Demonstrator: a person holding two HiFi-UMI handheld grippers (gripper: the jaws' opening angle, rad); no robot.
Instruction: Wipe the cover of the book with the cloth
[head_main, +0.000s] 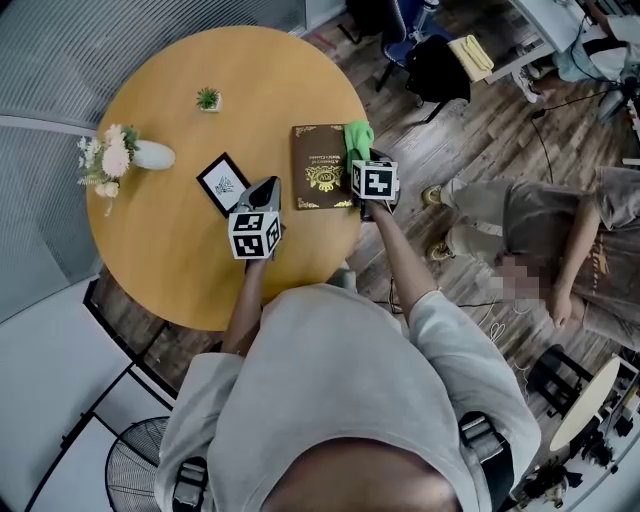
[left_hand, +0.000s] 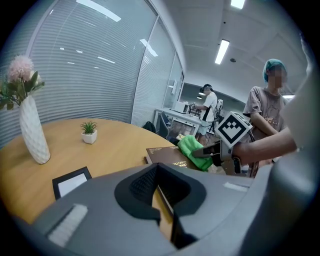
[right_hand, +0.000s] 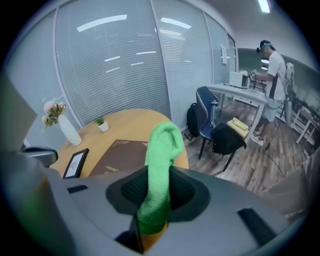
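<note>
Head view shows the left hand-held gripper (head_main: 262, 188) with jaws pressed together and empty, the right hand-held gripper (head_main: 364, 160) pinching a fuzzy green cloth (head_main: 357, 137) over the far right corner of the brown, gold-embossed book (head_main: 318, 165), flat on the round wooden surface (head_main: 170, 250) above plank flooring (head_main: 450, 130).

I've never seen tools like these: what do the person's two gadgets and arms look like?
The left hand-held gripper and the right hand-held gripper each have a grey plastic body, black ribbed jaw pads and a white cube printed with black square markers. The person wears a light grey sweatshirt, its sleeves stopping near the elbows.
</note>
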